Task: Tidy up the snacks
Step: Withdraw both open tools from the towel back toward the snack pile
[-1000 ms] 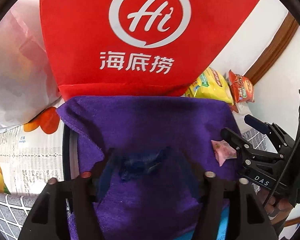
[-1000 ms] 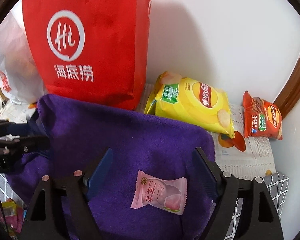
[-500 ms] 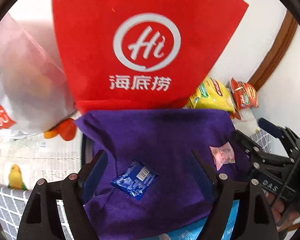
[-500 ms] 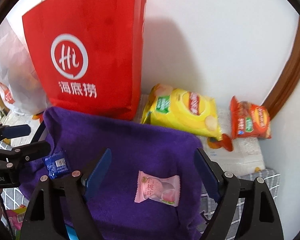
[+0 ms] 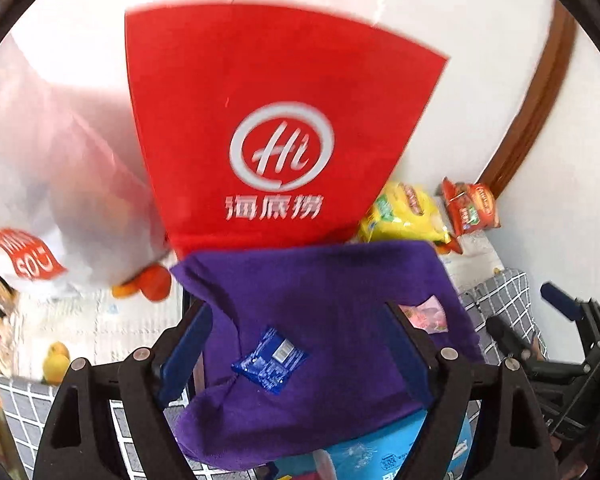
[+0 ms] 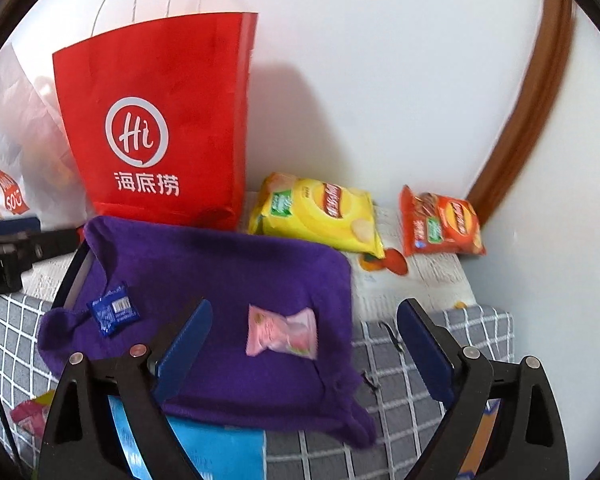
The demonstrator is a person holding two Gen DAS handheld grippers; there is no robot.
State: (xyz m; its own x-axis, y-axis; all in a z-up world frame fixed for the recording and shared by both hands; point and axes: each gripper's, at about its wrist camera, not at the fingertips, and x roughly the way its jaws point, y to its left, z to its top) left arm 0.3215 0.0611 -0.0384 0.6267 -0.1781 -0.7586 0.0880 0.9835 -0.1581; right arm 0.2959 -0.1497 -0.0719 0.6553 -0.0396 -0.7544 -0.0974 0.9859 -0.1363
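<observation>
Both tools are hanging open and empty: left tool [image 5: 296,354] is framing the blue packet [image 5: 269,360] on the purple cloth [image 5: 320,280]; right tool [image 6: 304,344] is framing the pink candy [image 6: 282,333], its long axis spanning the gap.

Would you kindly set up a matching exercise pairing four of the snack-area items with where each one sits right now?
Items:
1. blue packet
2. pink candy
3. yellow chip bag
4. orange-red chip bag

Places:
A. nearest the wooden corner trim
B. left part of the purple cloth
C. right part of the purple cloth
D. just right of the red paper bag

Pairs: 1-B, 2-C, 3-D, 4-A
</observation>
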